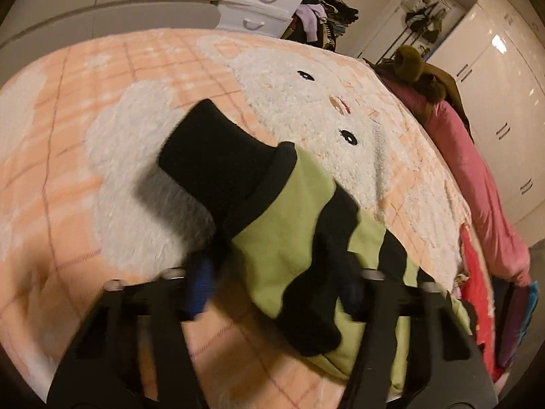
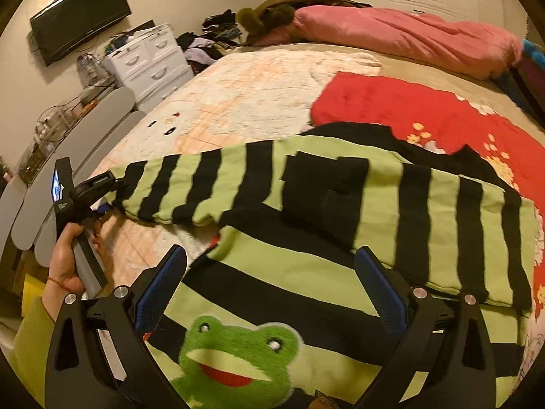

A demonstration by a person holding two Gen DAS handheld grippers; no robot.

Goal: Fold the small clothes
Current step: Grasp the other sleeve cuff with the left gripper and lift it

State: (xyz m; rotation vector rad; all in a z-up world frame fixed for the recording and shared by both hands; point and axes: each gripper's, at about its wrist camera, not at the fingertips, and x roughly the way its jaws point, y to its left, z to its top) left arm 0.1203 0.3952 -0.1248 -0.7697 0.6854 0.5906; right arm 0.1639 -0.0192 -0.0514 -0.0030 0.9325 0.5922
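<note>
A green and black striped sweater [image 2: 340,225] with a frog face patch [image 2: 235,358] lies on the bed. One sleeve [image 2: 184,184] stretches left to my left gripper [image 2: 102,191], held in a hand. In the left wrist view the sleeve [image 1: 299,238] with its black cuff [image 1: 218,156] drapes between the jaws of the left gripper [image 1: 276,289], which stand apart; blur hides whether a finger touches it. My right gripper [image 2: 272,272] is open and empty, just above the sweater's body near the frog patch.
The bed has a peach checked fleece blanket [image 2: 238,102] with a white animal face. A red flowered blanket [image 2: 425,116] lies under the sweater. A pink quilt [image 2: 408,34] lies along the far side. White drawers [image 2: 150,61] and clothes piles stand beyond.
</note>
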